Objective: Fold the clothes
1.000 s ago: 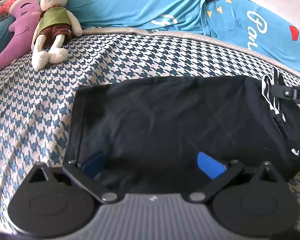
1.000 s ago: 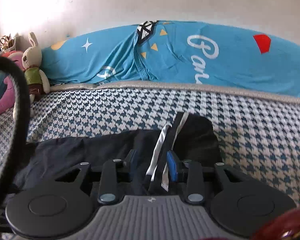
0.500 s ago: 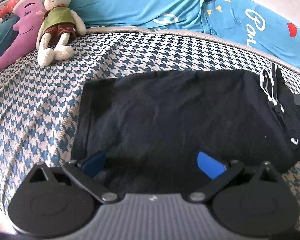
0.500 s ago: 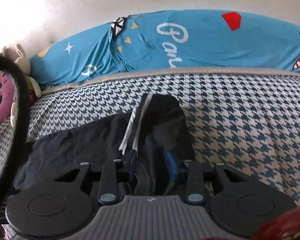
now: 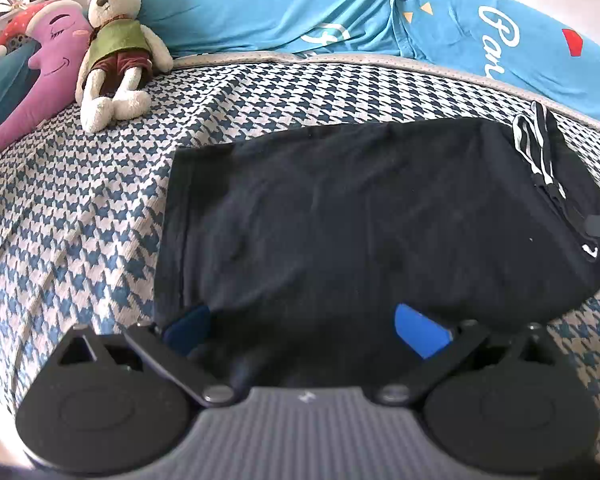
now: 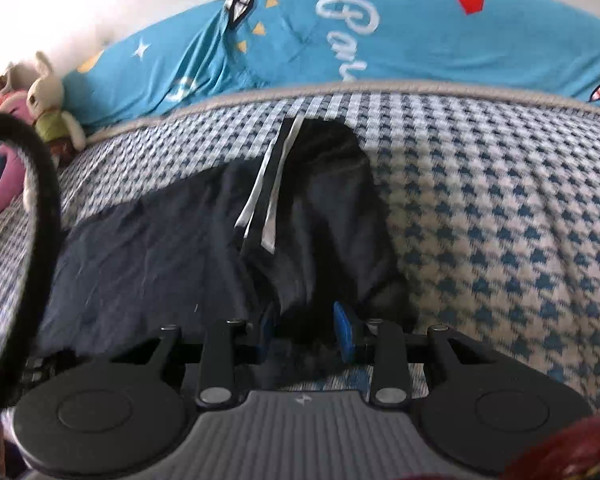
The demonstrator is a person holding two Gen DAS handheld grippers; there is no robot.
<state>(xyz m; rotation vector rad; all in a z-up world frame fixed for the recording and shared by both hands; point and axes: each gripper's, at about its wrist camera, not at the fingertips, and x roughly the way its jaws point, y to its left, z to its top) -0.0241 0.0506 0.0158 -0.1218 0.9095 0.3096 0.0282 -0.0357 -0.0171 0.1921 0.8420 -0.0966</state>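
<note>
Spreading wide across the houndstooth bedspread (image 5: pixel 80 216), the black garment (image 5: pixel 360 216) lies mostly flat, its left edge running straight from far to near and its far edge sitting just short of the pale mattress piping. The left gripper (image 5: pixel 306 326) hangs over the near hem with its blue pads (image 5: pixel 420 330) set well apart, dark cloth showing between them, nothing pinched. Over on the right, the right gripper (image 6: pixel 306 330) has its fingers drawn close together on a bunched fold of the same black garment (image 6: pixel 148 256), cloth squeezed between the blue pads (image 6: pixel 345 330); the frame is a touch blurred here. A white striped trim (image 6: pixel 266 196) runs away from that grip toward the far side, and in the left wrist view the same trim (image 5: pixel 534 148) marks the garment's right end, where the fabric humps up instead of lying flat. A small piece of the right gripper pokes in at the right edge of that view.

Room to work: bare bedspread stretches left of the garment and opens out broadly to the right of it. Far left, a plush rabbit (image 5: pixel 116 48) leans by a purple moon cushion (image 5: pixel 40 80), well apart from the cloth. A blue patterned quilt (image 5: pixel 380 12) lines the far side against the wall, clear of the garment's far edge.
</note>
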